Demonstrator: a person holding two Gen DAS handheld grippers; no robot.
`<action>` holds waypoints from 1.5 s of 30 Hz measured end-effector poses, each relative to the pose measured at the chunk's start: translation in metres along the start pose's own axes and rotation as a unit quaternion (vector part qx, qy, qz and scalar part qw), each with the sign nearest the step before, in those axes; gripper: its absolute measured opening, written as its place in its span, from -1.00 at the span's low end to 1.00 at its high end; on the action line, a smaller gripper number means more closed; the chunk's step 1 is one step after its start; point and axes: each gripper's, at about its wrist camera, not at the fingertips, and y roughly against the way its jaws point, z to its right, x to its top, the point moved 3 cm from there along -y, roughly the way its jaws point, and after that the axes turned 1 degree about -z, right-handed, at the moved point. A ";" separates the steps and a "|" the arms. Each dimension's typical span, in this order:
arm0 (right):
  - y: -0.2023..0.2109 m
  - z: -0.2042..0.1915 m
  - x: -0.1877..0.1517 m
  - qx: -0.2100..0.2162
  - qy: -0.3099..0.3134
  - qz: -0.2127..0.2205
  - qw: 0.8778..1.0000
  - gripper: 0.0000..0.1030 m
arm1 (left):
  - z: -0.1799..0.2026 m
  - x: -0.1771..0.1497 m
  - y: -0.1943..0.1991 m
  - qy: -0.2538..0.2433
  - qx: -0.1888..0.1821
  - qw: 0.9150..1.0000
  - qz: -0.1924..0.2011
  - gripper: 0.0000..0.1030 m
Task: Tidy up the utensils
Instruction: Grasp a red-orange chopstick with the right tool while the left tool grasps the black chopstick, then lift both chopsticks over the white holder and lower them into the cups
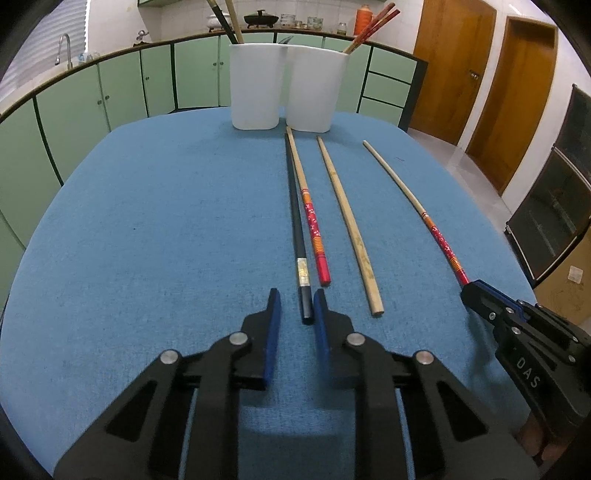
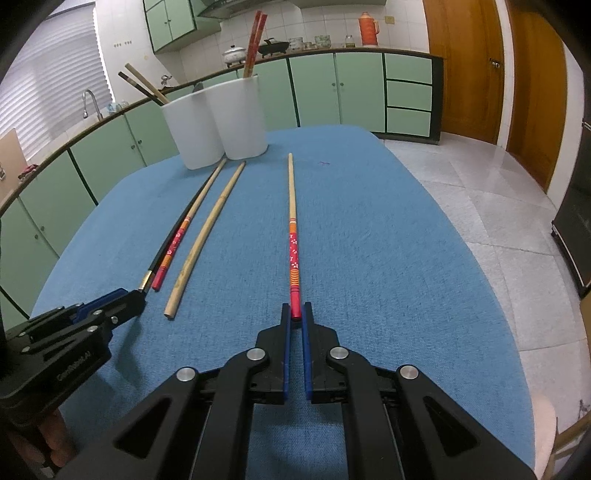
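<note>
Blue cloth covered the desk (image 1: pixel 147 221). My left claw (image 1: pixel 297 306) stood apart around the black chopstick's (image 1: pixel 295 229) butt end; my right claw (image 2: pixel 296 314) was clamped on a red chopstick's (image 2: pixel 293 251) butt — light, stiff, slippery, likely to pivot — near the white holders (image 1: pixel 280 88).

— What sort of room am I steering in?
— A home kitchen, from what I see: mint-green cabinets (image 2: pixel 321 92) under a dark counter, a curved tap (image 1: pixel 65 48) at the sink, white tiled walls.
— Cookware too?
— Yes, a black pan (image 1: pixel 260 18), a white lidded pot (image 2: pixel 234 54) and an orange thermos (image 2: pixel 368 23) on the counter, wooden doors (image 2: pixel 467 70) beside them
</note>
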 end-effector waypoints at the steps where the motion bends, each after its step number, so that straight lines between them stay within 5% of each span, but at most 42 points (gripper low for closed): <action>1: 0.000 0.000 0.000 0.000 -0.001 0.000 1.000 -0.89 | 0.001 0.000 0.000 -0.001 0.002 1.000 0.000 -0.68; 5: 0.000 -0.001 0.000 -0.005 0.003 -0.001 1.000 -0.89 | 0.002 -0.001 0.001 -0.002 0.004 1.000 0.001 -0.89; 12: 0.004 -0.001 0.002 -0.002 0.005 0.004 1.000 -0.90 | -0.001 0.000 0.009 -0.003 0.002 1.000 0.007 -0.89; 19: 0.041 -0.005 0.024 -0.014 0.042 0.055 0.997 -0.90 | -0.011 0.022 0.054 -0.021 0.020 0.997 0.065 -0.90; 28: 0.104 -0.003 0.083 0.017 0.051 0.142 0.988 -0.90 | -0.013 0.077 0.125 -0.036 0.025 0.984 0.172 -0.89; 45: 0.151 -0.024 0.164 0.084 0.089 0.191 0.974 -0.90 | -0.011 0.140 0.171 -0.031 -0.019 0.972 0.233 -0.89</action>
